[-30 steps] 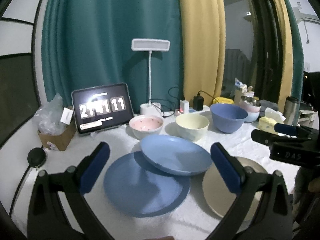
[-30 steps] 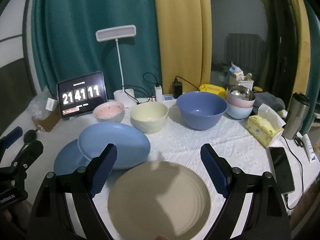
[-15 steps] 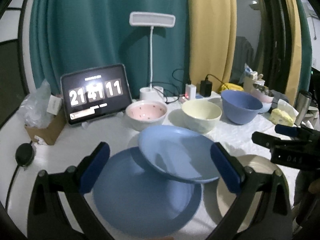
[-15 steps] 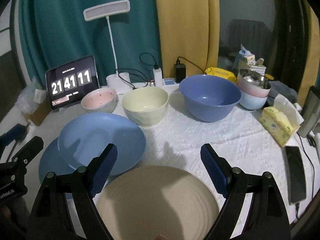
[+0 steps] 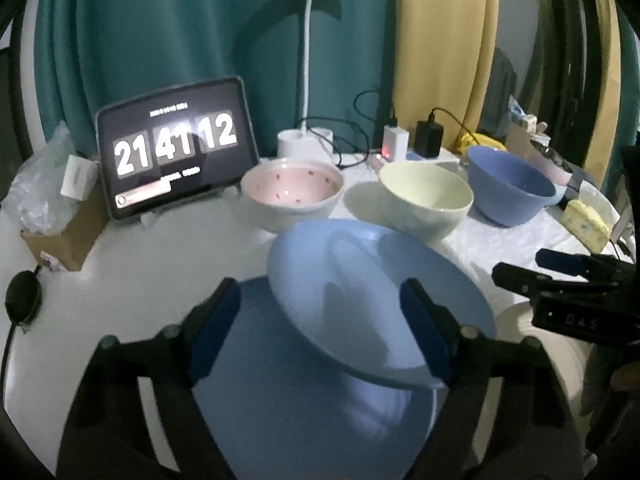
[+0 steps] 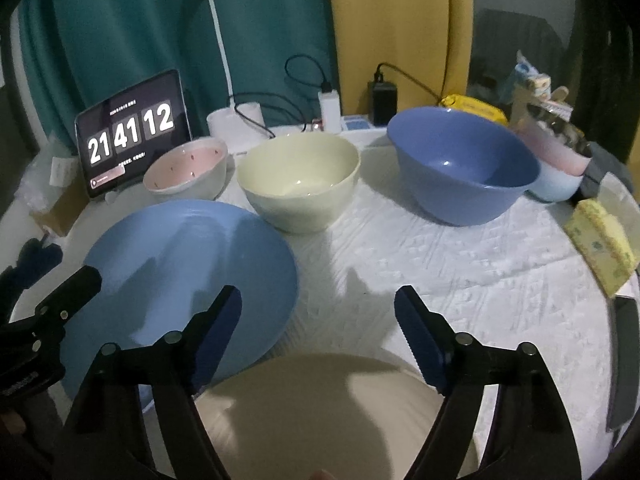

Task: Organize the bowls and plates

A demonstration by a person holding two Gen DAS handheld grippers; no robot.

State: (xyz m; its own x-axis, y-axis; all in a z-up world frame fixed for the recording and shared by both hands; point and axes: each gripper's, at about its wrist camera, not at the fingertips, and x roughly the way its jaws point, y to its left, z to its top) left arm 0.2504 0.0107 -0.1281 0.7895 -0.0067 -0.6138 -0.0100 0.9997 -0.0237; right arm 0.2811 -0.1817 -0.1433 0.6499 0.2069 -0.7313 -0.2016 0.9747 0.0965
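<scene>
Plates sit nearest us on the desk (image 6: 460, 264): a light blue plate (image 5: 372, 300) leans tilted across a darker blue plate (image 5: 304, 392), with a beige plate (image 6: 332, 412) just beside them. Behind stand a pink dotted bowl (image 5: 292, 192), a cream bowl (image 5: 424, 200) and a large blue bowl (image 5: 508, 184).

Our left hand-held gripper (image 5: 320, 332) hangs over the two blue plates, jaws apart and gripping nothing; they have just been closing, with the light blue plate's near rim between them but not pinched. Our right hand-held gripper (image 6: 318, 340) hovers above the beige plate's far edge, also parted and empty, its jaws likewise just narrowed.

We judge the main risk to be the tilted plate: a pinch on its raised rim could make it slide off the darker one and knock the cream bowl. The beige plate lies flat, so our fingers may skid over its rim. Both grippers work close together and could collide.
</scene>
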